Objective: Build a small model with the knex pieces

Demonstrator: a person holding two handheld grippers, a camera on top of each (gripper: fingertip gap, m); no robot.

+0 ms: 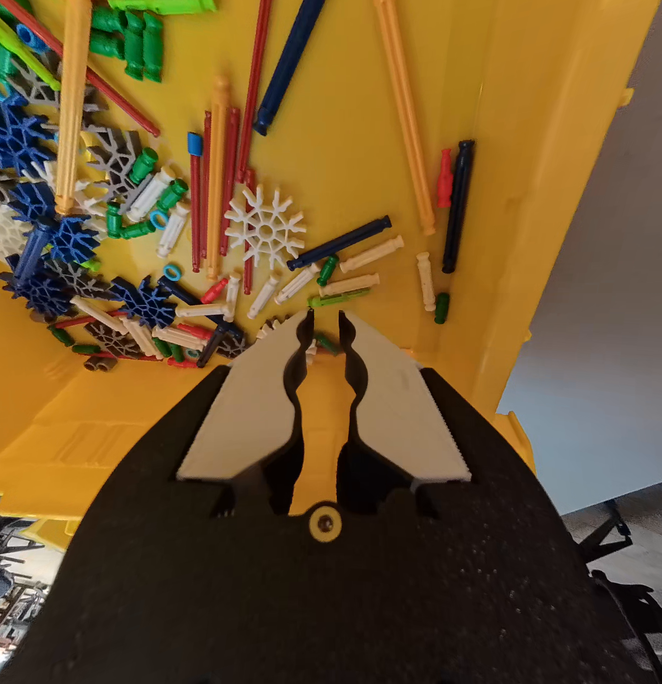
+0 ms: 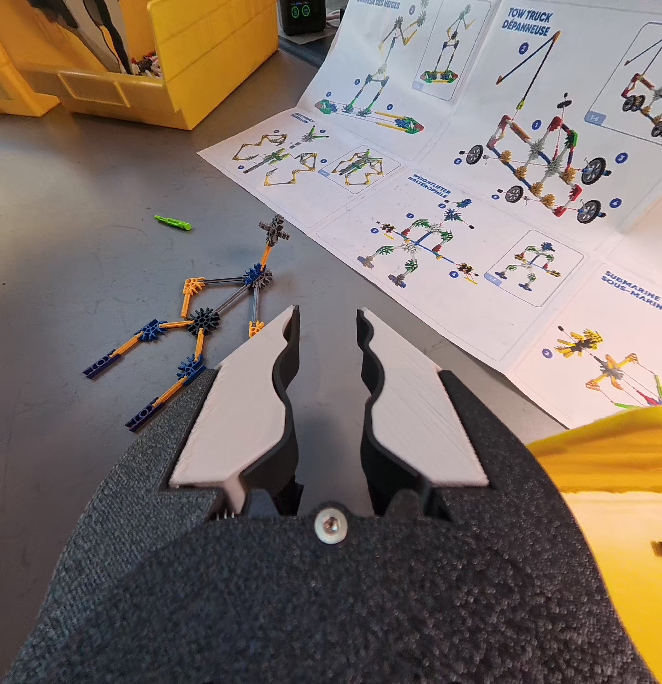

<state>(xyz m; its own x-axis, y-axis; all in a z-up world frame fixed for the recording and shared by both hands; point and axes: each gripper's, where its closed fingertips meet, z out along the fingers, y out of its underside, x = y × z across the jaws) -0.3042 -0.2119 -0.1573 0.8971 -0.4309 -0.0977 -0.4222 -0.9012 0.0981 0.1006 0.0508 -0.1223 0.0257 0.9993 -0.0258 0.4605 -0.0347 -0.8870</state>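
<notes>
My left gripper (image 1: pixel 325 314) is open with a narrow gap and empty, reaching into a yellow bin (image 1: pixel 359 148) of loose building rods and connectors. Its tips are just short of a lime green rod (image 1: pixel 338 298) and near cream rods (image 1: pixel 349 285) and a white snowflake connector (image 1: pixel 265 231). My right gripper (image 2: pixel 327 310) is open and empty above a grey table (image 2: pixel 81 166). A small figure of orange rods and blue, black and grey connectors (image 2: pixel 207 318) lies flat just left of its tips. A loose lime green rod (image 2: pixel 173 223) lies farther left.
A large printed instruction sheet (image 2: pixel 470 185) lies to the right on the table. The yellow bin stands at the back left in the right wrist view (image 2: pixel 196 74), with the other gripper reaching into it. A yellow object (image 2: pixel 618 518) fills the lower right. The bin wall (image 1: pixel 507 222) is close on my left gripper's right. About 50 cm separates my left fingertips from my right. To reach the white snowflake connector (image 1: pixel 265 231) in a straight line is about 5 cm for my left fingers, about 45 cm for my right.
</notes>
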